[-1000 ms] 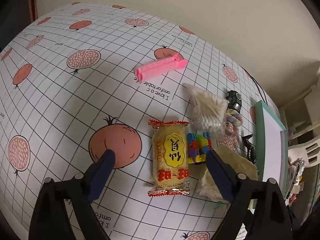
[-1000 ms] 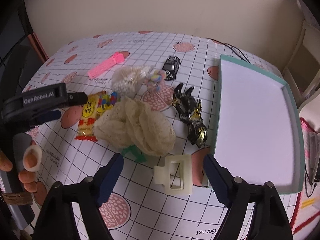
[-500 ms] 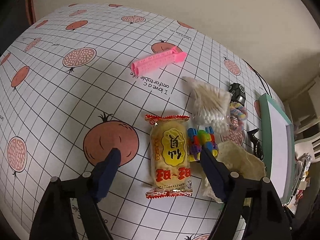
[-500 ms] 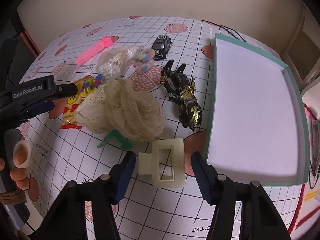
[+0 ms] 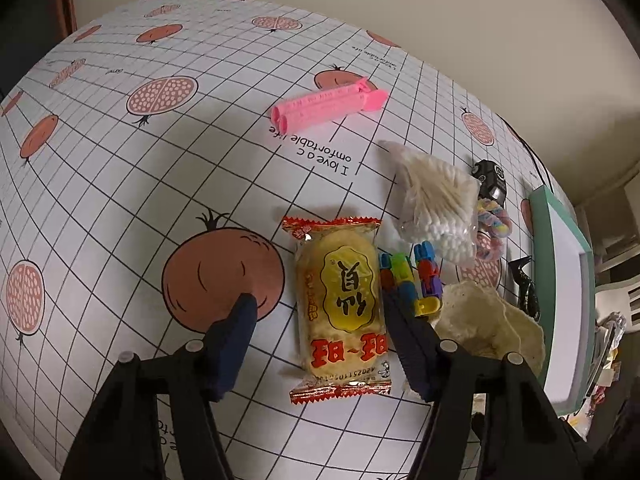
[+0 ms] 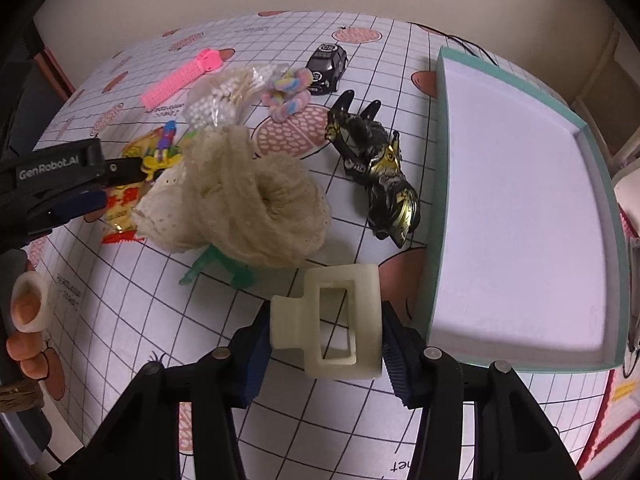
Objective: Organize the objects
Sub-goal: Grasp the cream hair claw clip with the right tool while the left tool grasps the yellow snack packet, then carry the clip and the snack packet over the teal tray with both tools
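My right gripper [image 6: 325,334] is clamped on the cream claw hair clip [image 6: 329,322], its two blue pads pressed against the clip's left and right sides. The clip sits just beside the near left corner of the teal tray [image 6: 434,240], whose white floor is bare. Past the clip a green plastic piece [image 6: 218,270] pokes out from under a crumpled cream lace cloth [image 6: 244,208]. To the right of the cloth, between it and the tray wall, lies a black and gold toy figure [image 6: 378,176]. Farther back are a pastel hair tie [image 6: 288,92], a black toy car [image 6: 327,65], a bag of cotton swabs [image 6: 224,96] and a pink sealing clip [image 6: 182,78].

My left gripper [image 5: 318,304] is spread wide, fingers apart on either side of a yellow rice cracker packet [image 5: 340,304] that lies flat on the pomegranate tablecloth [image 5: 160,168]. The left finger tip stands over a printed pomegranate; the right finger runs along the packet's right edge, touching or nearly touching the colourful linked blocks toy [image 5: 410,276] there. I cannot tell whether either pad presses the packet. Beyond the blocks lies the swab bag, and the pink clip rests well apart, farther up the cloth. In the right view my hand [image 6: 24,328] grips the left handle, one finger wearing a white guard.
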A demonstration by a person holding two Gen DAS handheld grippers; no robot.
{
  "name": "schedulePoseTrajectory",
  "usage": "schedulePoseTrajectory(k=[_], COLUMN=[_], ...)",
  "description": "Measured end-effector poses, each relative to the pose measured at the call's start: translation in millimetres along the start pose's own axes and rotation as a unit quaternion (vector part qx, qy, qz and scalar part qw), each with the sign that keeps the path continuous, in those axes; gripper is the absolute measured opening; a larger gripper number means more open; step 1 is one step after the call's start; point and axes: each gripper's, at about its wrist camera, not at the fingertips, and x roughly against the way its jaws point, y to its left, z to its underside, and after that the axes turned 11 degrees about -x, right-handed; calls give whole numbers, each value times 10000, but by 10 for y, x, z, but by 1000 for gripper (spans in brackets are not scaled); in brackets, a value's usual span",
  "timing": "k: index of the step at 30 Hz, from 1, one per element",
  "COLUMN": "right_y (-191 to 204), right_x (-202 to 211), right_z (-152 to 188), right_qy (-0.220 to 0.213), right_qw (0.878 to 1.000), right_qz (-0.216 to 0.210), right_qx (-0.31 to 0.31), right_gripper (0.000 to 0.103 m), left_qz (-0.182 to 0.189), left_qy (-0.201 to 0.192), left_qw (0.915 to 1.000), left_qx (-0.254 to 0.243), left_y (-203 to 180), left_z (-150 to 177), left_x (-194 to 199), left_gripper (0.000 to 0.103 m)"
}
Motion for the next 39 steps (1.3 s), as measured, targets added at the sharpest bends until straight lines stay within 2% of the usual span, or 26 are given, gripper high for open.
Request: schedulePoseTrajectory(k=[8,17,25,31,32,39], right_y=[57,79,117,99,69,-143], right_x=[-1,15,123,263,288,605], right_z=[-21,-56,-111,-95,4,-89], right_qy=[-48,-20,-107,-232,-271,-685], right_qw=[10000,10000,9999,9993,9990,9954], right_qz=[56,29,-107,-281,-318,-555], right_qx=[35,-26,-70,-129,-150,-383], right_gripper=[50,49,49,49,49,49], left_qz=[-110,-61,-142,-278,-279,-257], left_qy=[14,1,-116,-322,-378,-877], left_qw=[9999,10000,9998,9987,9985,9955], left_qx=[-70,-44,104,269,293,243], left_y=[-8,9,36,137,152,8], left_z=[0,5,-12,-18,-15,-22], left_x=[-26,-23,44,253,301,678], left_gripper=[58,40,39,39,39,39])
